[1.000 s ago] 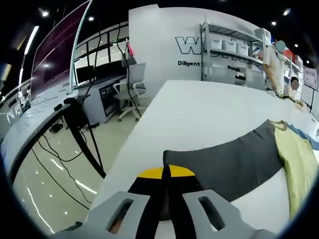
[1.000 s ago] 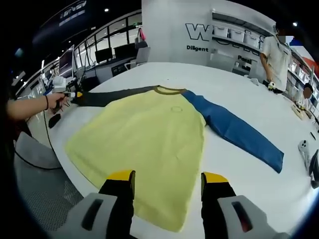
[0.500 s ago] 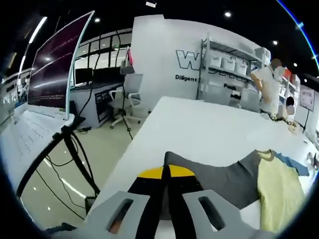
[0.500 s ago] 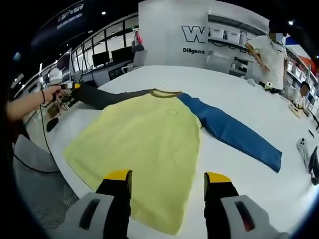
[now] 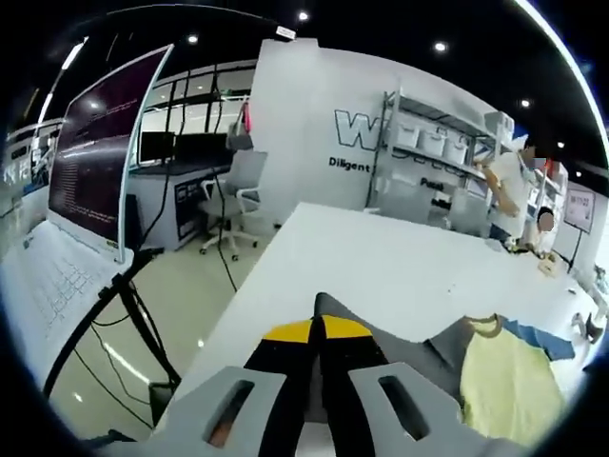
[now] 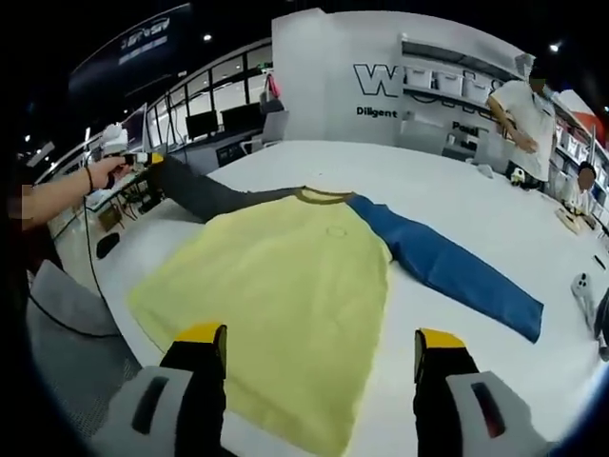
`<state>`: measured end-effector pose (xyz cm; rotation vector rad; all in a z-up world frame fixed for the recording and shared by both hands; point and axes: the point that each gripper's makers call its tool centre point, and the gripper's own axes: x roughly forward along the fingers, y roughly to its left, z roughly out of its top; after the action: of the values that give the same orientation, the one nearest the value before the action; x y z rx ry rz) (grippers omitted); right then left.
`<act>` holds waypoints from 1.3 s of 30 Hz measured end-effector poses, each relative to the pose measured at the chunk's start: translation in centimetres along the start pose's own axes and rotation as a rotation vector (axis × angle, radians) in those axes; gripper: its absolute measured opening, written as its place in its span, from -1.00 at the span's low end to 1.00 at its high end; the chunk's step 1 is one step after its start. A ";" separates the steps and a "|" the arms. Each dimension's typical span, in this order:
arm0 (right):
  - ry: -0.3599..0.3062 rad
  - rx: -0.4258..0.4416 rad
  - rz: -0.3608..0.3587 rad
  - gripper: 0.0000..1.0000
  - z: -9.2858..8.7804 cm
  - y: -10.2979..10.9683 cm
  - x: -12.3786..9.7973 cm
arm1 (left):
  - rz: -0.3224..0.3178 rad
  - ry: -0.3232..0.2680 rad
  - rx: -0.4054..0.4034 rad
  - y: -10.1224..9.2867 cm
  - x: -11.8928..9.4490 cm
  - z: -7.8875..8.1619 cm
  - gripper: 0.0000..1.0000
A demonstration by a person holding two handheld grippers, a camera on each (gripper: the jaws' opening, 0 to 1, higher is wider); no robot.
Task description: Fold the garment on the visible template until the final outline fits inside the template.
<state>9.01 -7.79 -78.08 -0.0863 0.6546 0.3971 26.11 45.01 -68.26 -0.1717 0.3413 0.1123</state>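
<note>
Yellow shirt [image 6: 285,295] lies flat on the white desk [image 6: 447,190], blue sleeve [image 6: 447,271] spread out. Your left hand-held gripper [image 5: 317,333] is clamped on the grey sleeve [image 5: 400,347], lifting it. Your right hand-held gripper [image 6: 319,347] hangs with jaws apart over the hem.

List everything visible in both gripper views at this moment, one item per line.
Long-sleeved shirt with yellow body: one, flat on table, centre.
Dark grey sleeve: one, lifted at its end by the left claw.
Blue sleeve: one, stretched flat to the right.
White table: one, under shirt.
White office chair: one, far left.
Standing person in white top: one, by shelves.
Left claw: shut on grey sleeve.
Right claw: open, above the hem.
</note>
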 end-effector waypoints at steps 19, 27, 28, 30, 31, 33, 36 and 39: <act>-0.020 -0.013 0.061 0.99 -0.4 1.4 0.0 | -0.087 -0.083 0.068 -3.5 1.2 6.3 -0.98; -0.028 0.013 0.081 0.99 -0.4 2.0 0.1 | -0.126 -0.062 0.096 -6.8 0.8 7.5 -0.98; -0.026 0.010 0.083 0.99 -0.4 2.0 0.1 | -0.132 -0.063 0.101 -7.2 0.6 7.6 -0.98; -0.022 0.008 0.084 0.99 -0.5 2.0 0.0 | -0.150 -0.060 0.104 -8.4 0.4 7.7 -0.97; -0.022 0.008 0.085 0.99 -0.6 2.0 0.1 | -0.155 -0.056 0.104 -8.7 0.4 7.7 -0.97; -0.017 0.008 0.092 0.99 -0.7 2.1 0.1 | -0.173 -0.064 0.113 -9.9 0.2 7.8 -0.97; -0.017 0.002 0.097 0.99 -0.7 2.2 0.1 | -0.192 -0.060 0.104 -11.0 0.1 7.9 -0.97; -0.019 0.003 0.098 0.99 -0.6 2.2 0.1 | -0.214 -0.059 0.098 -12.5 -0.2 8.0 -0.97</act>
<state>7.86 -5.88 -78.55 -0.0474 0.6420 0.4905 30.28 34.28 -58.89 -0.1067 0.2670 -0.1107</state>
